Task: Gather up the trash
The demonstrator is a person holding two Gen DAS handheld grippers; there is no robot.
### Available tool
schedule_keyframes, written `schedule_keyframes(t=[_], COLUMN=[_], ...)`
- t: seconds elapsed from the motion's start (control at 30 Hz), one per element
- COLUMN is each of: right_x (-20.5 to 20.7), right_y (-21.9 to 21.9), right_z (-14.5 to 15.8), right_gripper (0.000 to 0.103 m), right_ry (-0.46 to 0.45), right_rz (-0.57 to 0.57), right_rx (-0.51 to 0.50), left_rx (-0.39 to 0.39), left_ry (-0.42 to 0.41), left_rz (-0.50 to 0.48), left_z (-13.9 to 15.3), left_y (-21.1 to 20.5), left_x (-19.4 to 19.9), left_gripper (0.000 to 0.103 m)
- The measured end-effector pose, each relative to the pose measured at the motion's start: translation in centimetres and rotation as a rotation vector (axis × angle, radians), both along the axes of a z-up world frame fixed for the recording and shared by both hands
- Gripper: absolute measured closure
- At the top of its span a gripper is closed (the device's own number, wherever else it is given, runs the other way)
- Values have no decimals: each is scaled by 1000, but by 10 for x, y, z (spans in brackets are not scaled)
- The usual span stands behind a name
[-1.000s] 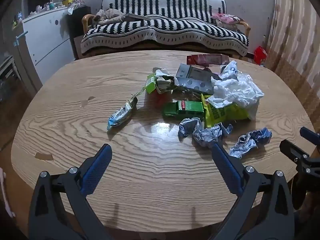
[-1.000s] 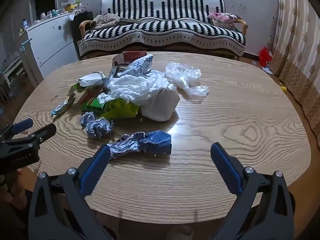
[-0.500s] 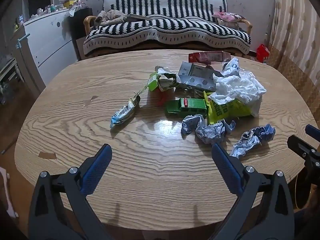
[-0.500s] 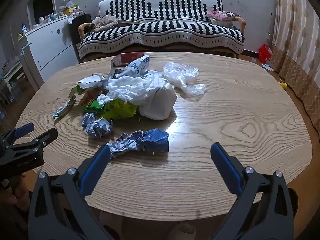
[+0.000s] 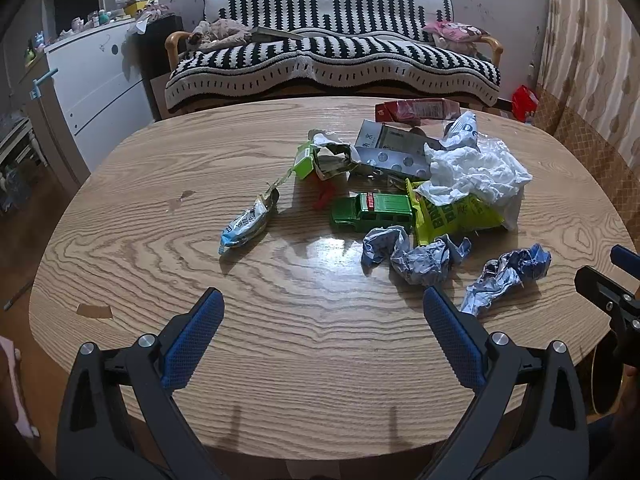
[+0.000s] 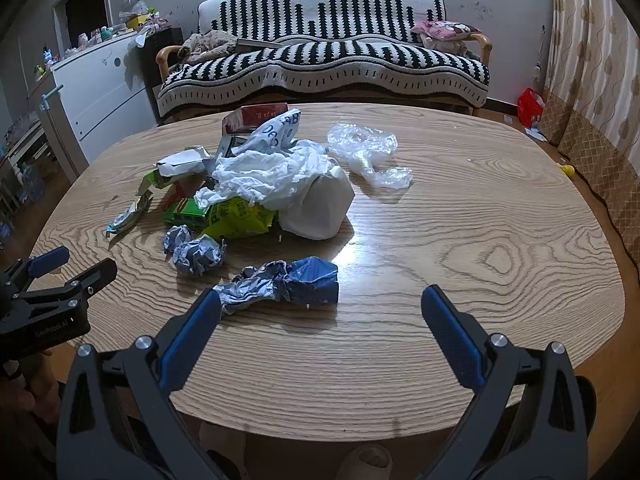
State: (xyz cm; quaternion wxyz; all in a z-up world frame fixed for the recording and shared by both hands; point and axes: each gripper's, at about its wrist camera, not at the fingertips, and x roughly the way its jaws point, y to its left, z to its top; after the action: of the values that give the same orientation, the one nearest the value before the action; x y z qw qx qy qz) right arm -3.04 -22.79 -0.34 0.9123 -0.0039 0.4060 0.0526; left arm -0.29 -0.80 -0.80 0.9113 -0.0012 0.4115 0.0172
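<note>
Trash lies in a heap on the oval wooden table [image 5: 160,216]: a blue-white snack wrapper [image 5: 248,226], two crumpled bluish paper balls [image 5: 416,258], a twisted blue wrapper [image 6: 280,286], a yellow-green bag [image 5: 456,214], white tissue [image 6: 272,174], a clear plastic bag [image 6: 368,152], a torn green carton [image 5: 320,156], a grey box [image 5: 396,148] and a red pack [image 5: 416,110]. A green toy car [image 5: 374,212] sits among them. My left gripper [image 5: 320,316] hovers open above the near table edge. My right gripper [image 6: 320,312] is open, just short of the twisted blue wrapper.
A black-and-white striped sofa [image 5: 332,56] stands behind the table, a white cabinet [image 5: 96,80] at left and a curtain [image 5: 592,40] at right. A red bag [image 5: 524,100] lies on the floor. The table's right half [image 6: 500,216] is bare wood.
Both grippers have drifted slightly back and up, so the trash sits a little farther away in both views. Neither pair of jaws changed its opening and no item moved.
</note>
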Motion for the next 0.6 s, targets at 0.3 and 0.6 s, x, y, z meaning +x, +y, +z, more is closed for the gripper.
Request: schedule_keyframes(t=[0.3, 0.6], right_x=[0, 0], right_y=[0, 0], right_z=[0, 0], right_gripper=[6, 6], right_ry=[-1, -2], right_rz=[-1, -1], right_rx=[0, -1], left_rx=[1, 3], left_ry=[1, 2], left_rz=[-1, -1], left_z=[0, -1], left_y=[0, -1], left_x=[0, 0], left_gripper=[6, 6])
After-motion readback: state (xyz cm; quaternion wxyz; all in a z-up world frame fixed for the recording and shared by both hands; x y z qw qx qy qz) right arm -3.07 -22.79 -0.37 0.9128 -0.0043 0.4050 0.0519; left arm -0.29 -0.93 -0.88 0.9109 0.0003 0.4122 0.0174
